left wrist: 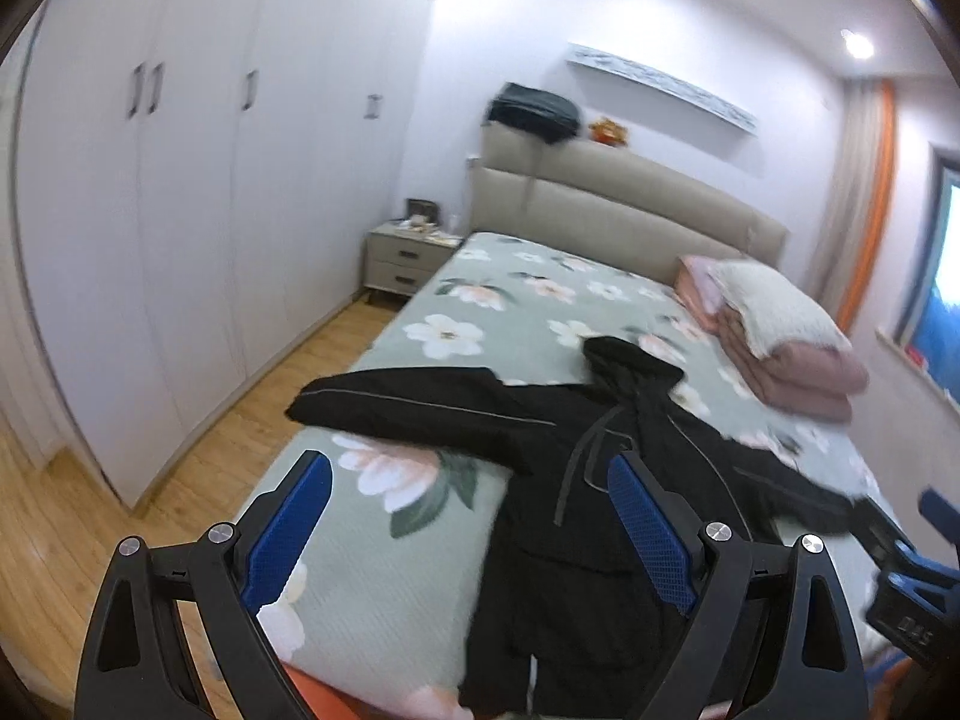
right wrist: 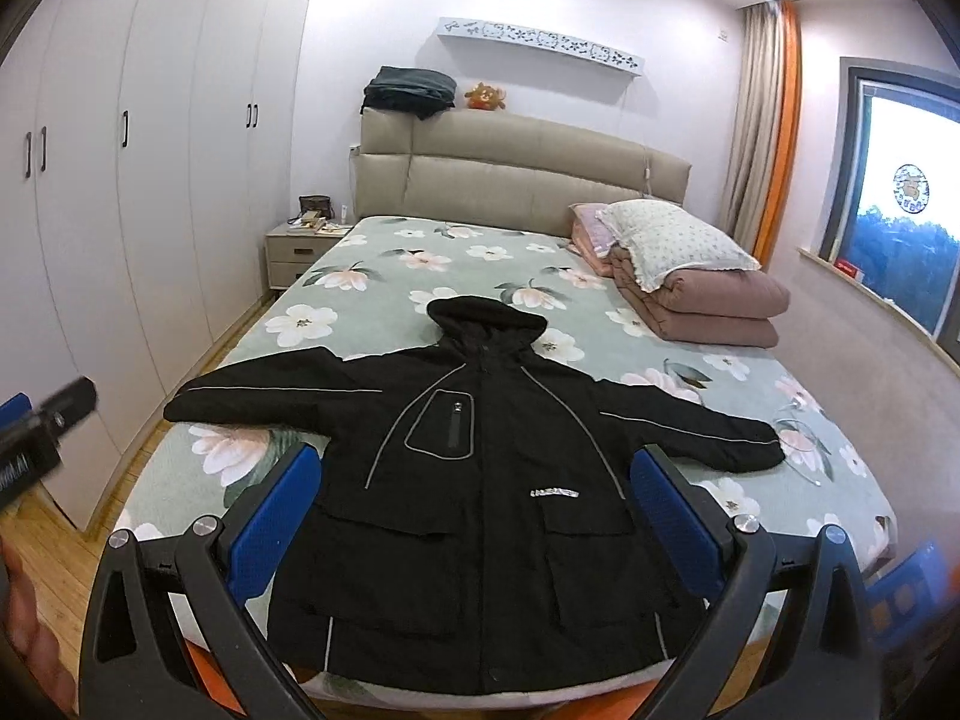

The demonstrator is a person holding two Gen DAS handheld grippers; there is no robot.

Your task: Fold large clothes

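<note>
A black hooded jacket (right wrist: 480,480) with grey piping lies spread face up on the floral bed (right wrist: 432,276), hood toward the headboard, both sleeves stretched out sideways. In the left wrist view the jacket (left wrist: 600,480) sits right of centre, its left sleeve reaching the bed's left edge. My left gripper (left wrist: 471,468) hovers open above the foot of the bed, nothing between its blue pads. My right gripper (right wrist: 477,462) is open too, hanging over the jacket's lower half without touching it. The left gripper's body shows at the left edge of the right wrist view.
A folded pink quilt (right wrist: 702,300) with a pillow (right wrist: 672,240) on top lies at the bed's right side. White wardrobes (right wrist: 138,180) line the left wall beside a narrow strip of wooden floor (left wrist: 72,510). A nightstand (right wrist: 297,252) stands by the headboard (right wrist: 516,174). A window (right wrist: 900,210) is on the right.
</note>
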